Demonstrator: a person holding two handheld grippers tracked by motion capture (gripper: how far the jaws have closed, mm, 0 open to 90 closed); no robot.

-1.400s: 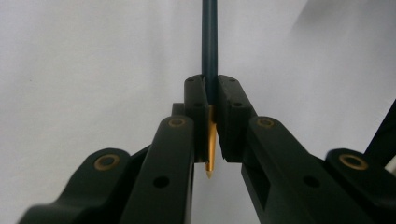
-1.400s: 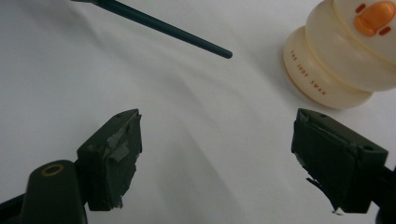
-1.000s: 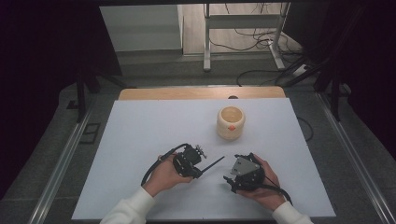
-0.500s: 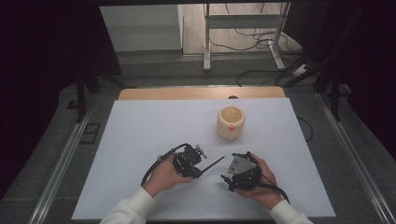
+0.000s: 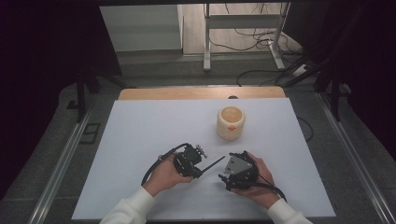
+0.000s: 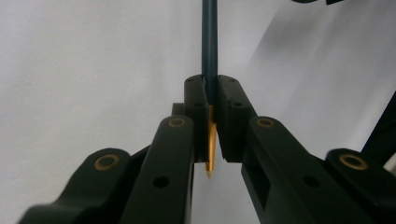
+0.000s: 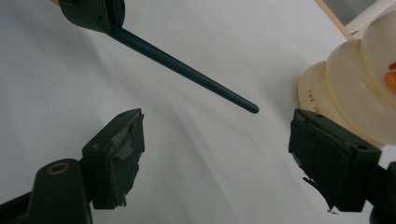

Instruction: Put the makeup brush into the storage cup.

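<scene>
left gripper (image 5: 198, 171) near the front edge of the surface (image 5: 140, 140), fingers (image 6: 196, 100) clamped on a dark pencil (image 5: 214, 164). left gripper view adds what the high view can't: a gold pointed tip (image 6: 210, 161) poking back between the fingers, shaft running away up the frame. right gripper (image 5: 223, 173) just beside it, fingers (image 7: 116, 154) spread wide with nothing in them. right gripper view has the pencil's blunt end hanging free above the surface between them, and a cream ribbed cup (image 7: 355, 93) on the right, cut off by the frame. high view puts the cup (image 5: 230, 122) toward the back edge, right of centre. surface is white with a wood strip at the back. grey floor, cables (image 5: 261, 35), metal stand legs behind. orange mark on the cup, can't make it out.
</scene>
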